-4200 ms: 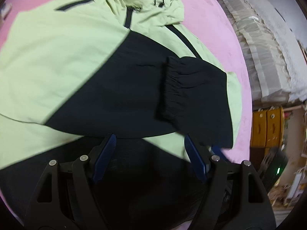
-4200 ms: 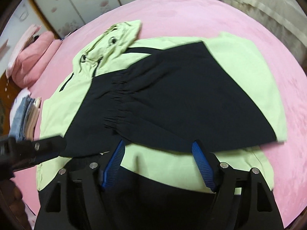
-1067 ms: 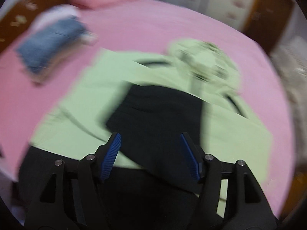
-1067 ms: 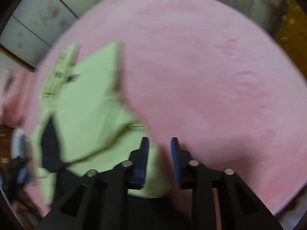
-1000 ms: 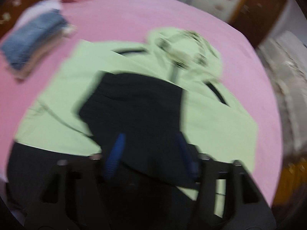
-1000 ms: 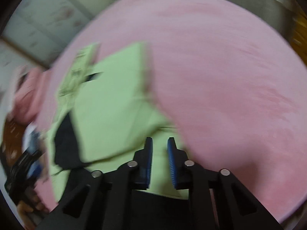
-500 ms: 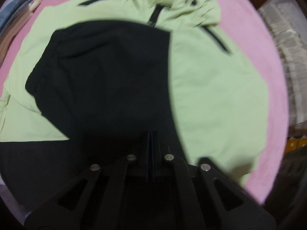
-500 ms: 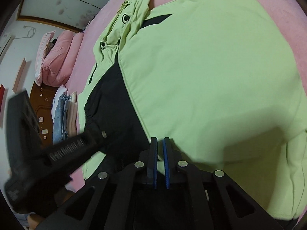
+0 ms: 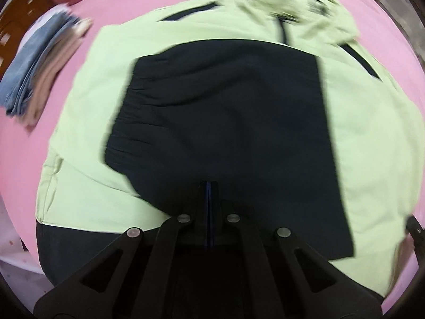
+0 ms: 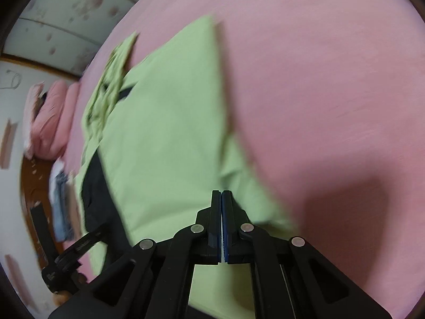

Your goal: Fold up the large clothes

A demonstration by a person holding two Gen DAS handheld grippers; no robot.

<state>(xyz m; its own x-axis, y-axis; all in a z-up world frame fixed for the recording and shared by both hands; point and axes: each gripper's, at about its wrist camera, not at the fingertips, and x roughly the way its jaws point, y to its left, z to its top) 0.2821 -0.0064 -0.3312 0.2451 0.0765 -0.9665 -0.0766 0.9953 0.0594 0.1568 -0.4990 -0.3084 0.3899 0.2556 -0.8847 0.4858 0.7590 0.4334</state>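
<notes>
Now both tools pinch the jacket's bottom edge.
Left tool (image 9: 209, 186) and right tool (image 10: 221, 194) are shut on the jacket (image 9: 366, 133); slippery cloth could slide out.

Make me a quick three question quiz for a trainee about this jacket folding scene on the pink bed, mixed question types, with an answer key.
1. True or false: the left gripper has its jaws wide open.
2. Multiple choice: what lies across the middle of the light green jacket? A) a white towel B) the black sleeves C) a red pillow
3. Short answer: what sits on the pink bedspread to the jacket's left in the left wrist view?

Key
1. False; the jaws are shut.
2. B
3. A stack of folded clothes, blue denim among them.
</notes>
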